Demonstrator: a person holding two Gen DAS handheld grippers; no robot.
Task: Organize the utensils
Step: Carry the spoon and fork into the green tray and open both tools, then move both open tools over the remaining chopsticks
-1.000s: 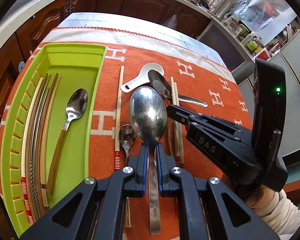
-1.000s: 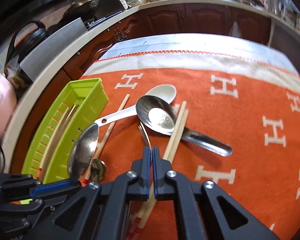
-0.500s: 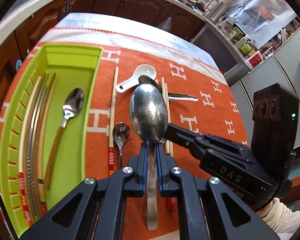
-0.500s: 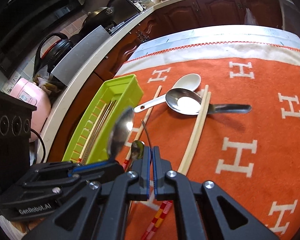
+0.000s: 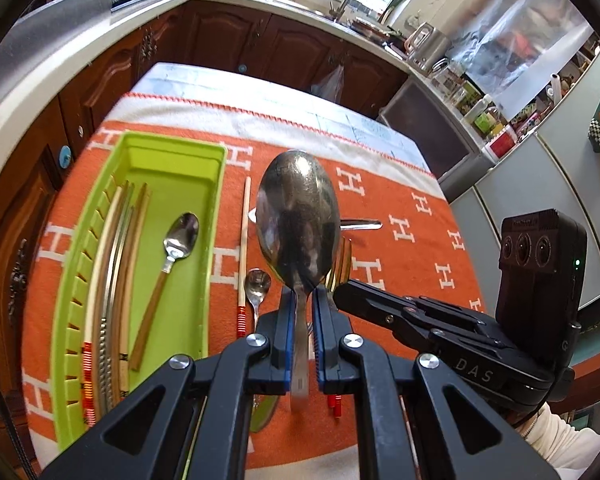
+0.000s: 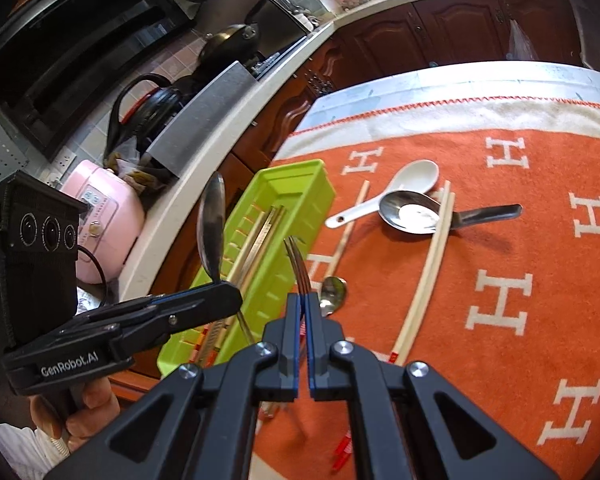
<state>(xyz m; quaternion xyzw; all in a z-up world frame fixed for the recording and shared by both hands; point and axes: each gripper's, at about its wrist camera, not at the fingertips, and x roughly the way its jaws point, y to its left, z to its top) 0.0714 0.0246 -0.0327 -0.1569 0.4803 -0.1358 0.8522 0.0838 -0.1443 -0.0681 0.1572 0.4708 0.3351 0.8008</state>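
My left gripper [image 5: 302, 300] is shut on the handle of a large steel spoon [image 5: 299, 216] and holds it raised above the orange cloth, right of the green tray [image 5: 172, 160]. It also shows in the right wrist view [image 6: 212, 216]. My right gripper [image 6: 303, 300] is shut on a fork [image 6: 298, 264], also raised, beside the left one. The tray [image 6: 300, 184] holds several chopsticks [image 5: 112, 264] and a wood-handled spoon [image 5: 172, 256].
On the cloth lie a white ceramic spoon [image 6: 400, 188], a steel ladle-spoon [image 6: 412, 210], a chopstick pair [image 6: 432, 256], a single chopstick [image 5: 243, 248] and a small spoon [image 5: 258, 284]. Cabinets and a counter stand behind the table.
Both grippers have lifted up and back from the cloth, carrying the large spoon and the fork. The table items look smaller and farther.
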